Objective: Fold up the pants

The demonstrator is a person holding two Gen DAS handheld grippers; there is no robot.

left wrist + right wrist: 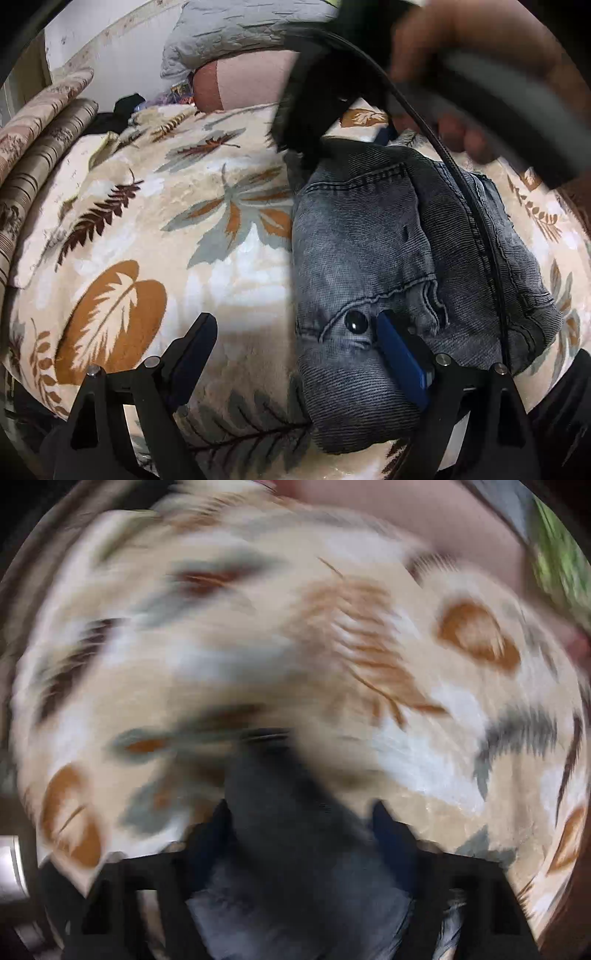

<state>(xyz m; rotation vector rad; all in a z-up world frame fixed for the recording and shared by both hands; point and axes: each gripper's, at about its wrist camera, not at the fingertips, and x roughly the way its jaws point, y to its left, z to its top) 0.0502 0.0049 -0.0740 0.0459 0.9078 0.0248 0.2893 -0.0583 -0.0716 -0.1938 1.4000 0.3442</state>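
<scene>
Grey denim pants (388,258) lie folded in a bundle on the leaf-print blanket (155,229), waistband and black button (355,321) toward me. My left gripper (295,332) is open; its right finger rests on the waistband by the button, its left finger over bare blanket. The right gripper with the hand holding it shows blurred above the far end of the pants (461,74). In the right wrist view everything is motion-blurred; dark denim (295,830) fills the gap between the right gripper's fingers (299,812), which stand well apart.
A grey pillow (236,29) and a pink one (243,85) lie at the far end of the bed. Striped cushions (40,122) run along the left edge. Dark clothes (118,110) lie near them. A black cable (476,229) crosses the pants.
</scene>
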